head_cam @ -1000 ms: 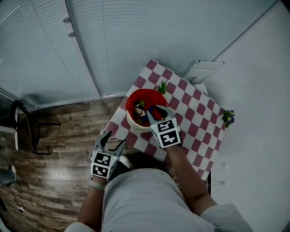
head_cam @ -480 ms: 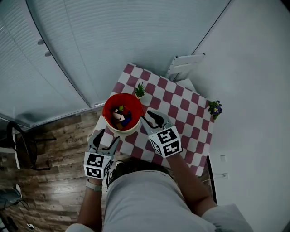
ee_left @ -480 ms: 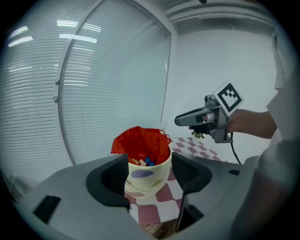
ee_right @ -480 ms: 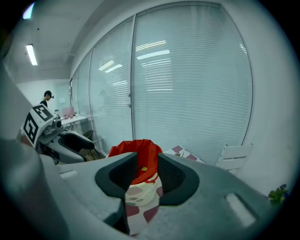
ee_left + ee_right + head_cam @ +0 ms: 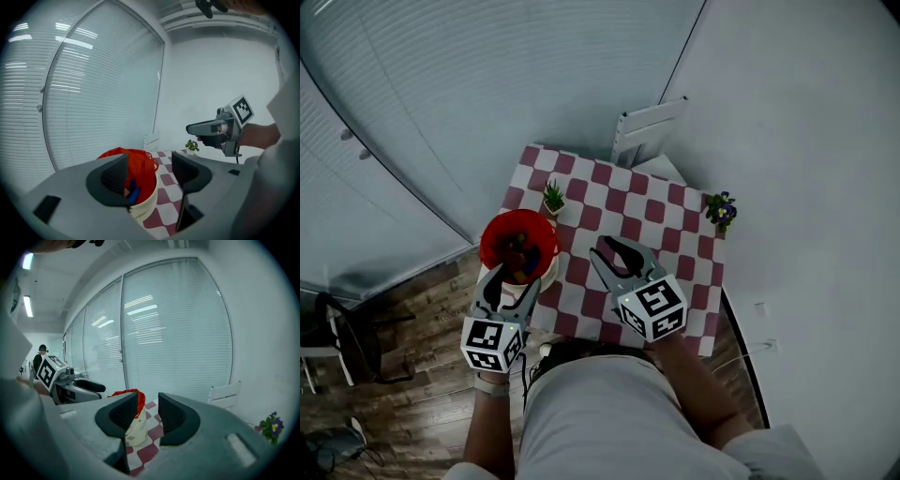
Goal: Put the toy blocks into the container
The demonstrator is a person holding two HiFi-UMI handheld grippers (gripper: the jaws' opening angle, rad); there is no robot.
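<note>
the left gripper (image 5: 514,281) is hovering just near of the bucket (image 5: 546,231), which is sitting at the near left corner of the table (image 5: 649,212). its jaws are standing wide apart and nothing is clamped between them. its own view is only looking past them at the bucket's red liner. the toy blocks (image 5: 517,253) are lying inside the bucket, a blue one showing among them, and no loose block is showing on the checked cloth, so the loading is probably finished. just beyond the bucket a small green plant (image 5: 553,197) is standing. the right gripper (image 5: 617,251) is hanging over the near middle of the cloth, well apart from the bucket. its jaws are parted to a moderate gap and are also empty. a flower pot (image 5: 721,208) is sitting at the far right edge. to finish well, both claws are best kept open and clear of the rim. the bucket is standing close to the edge and looks light, so a nudge from the left claw could tip it.
</note>
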